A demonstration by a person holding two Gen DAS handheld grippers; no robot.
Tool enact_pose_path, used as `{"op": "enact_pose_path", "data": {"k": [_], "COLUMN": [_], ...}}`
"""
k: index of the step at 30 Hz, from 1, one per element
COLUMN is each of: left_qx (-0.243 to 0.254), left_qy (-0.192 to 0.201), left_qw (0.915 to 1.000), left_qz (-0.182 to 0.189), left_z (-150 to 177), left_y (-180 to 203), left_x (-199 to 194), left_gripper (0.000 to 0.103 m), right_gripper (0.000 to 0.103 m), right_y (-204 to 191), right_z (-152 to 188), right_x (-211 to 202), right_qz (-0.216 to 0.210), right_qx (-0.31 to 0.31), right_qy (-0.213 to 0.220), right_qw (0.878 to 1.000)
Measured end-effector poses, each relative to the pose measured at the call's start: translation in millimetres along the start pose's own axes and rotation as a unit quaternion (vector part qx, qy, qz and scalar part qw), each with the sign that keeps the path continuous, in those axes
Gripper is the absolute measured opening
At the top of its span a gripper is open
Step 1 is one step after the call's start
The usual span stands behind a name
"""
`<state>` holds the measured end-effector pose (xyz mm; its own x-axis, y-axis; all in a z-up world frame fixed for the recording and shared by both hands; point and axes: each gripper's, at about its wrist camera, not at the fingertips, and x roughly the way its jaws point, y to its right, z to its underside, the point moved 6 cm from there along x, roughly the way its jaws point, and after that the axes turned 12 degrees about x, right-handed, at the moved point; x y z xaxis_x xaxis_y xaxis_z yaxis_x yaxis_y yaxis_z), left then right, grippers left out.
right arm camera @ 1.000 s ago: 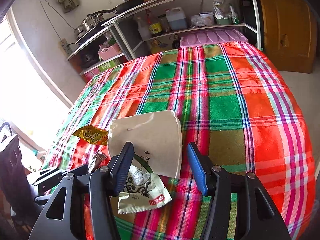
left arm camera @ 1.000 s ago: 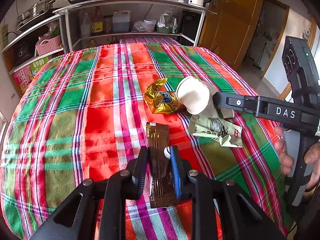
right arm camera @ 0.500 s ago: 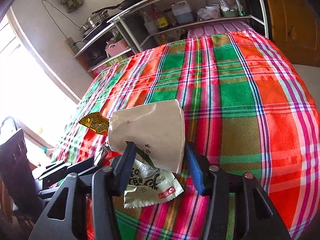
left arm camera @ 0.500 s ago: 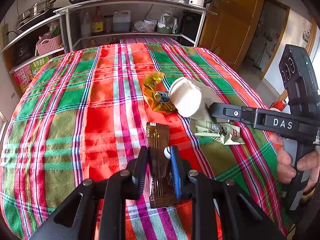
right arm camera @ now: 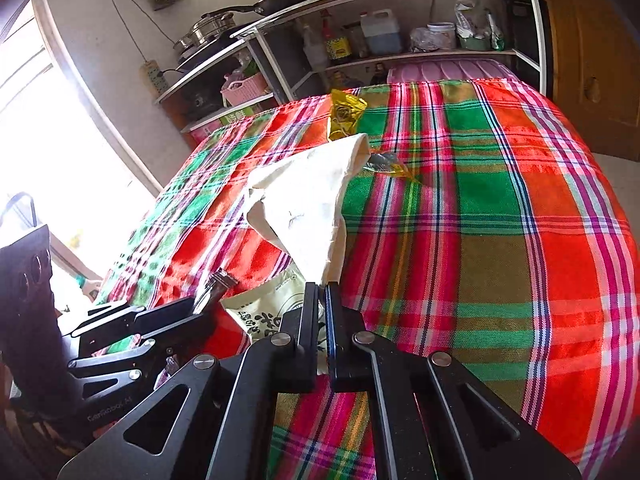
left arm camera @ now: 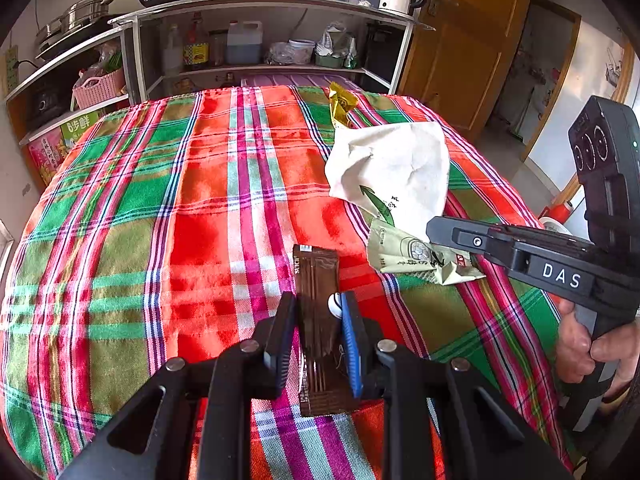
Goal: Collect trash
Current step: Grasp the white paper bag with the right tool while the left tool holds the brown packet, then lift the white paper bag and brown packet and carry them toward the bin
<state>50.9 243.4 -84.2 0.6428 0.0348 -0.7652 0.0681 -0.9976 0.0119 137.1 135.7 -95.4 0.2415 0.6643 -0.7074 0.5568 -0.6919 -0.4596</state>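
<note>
Right wrist, tongs (right arm camera: pixel 322 312) pinching cloth bag (right arm camera: pixel 308 204)

right tongs (right arm camera: pixel 321 312) | clamped on white bag (right arm camera: pixel 308 208) | plaid tablecloth (right arm camera: pixel 500 240)

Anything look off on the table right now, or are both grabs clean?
One oddity: the gold wrapper sits at the white bag's far end, half out. The right tool pinches the bag's near edge; the left tool clamps the brown wrapper. The green packet lies loose.
</note>
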Motion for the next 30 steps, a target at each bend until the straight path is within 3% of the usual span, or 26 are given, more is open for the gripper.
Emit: {"op": "enact_pose_path", "data": {"k": [12, 30], "left_qx": [-0.002, 0.013], "left_qy": [0.004, 0.029], "left_qw": [1.0000, 0.9995], "left_qz": [-0.002, -0.008], "left_z": [1.5, -7.0], "left_y": [1.4, 19.3], "left_x": [-3.5, -26.8], "left_gripper": [0.024, 0.023], "right_gripper": [0.003, 0.003], "right_y": [-0.7, 8.1], "right_z": [4.7, 16.1], "right_x": [-37.1, -81.4], "right_qz": [-0.015, -0.002], "right_qx": [0.001, 0.013], "right_qy": [0.037, 0.084], "right_qw": [0.999, 0.996]}}
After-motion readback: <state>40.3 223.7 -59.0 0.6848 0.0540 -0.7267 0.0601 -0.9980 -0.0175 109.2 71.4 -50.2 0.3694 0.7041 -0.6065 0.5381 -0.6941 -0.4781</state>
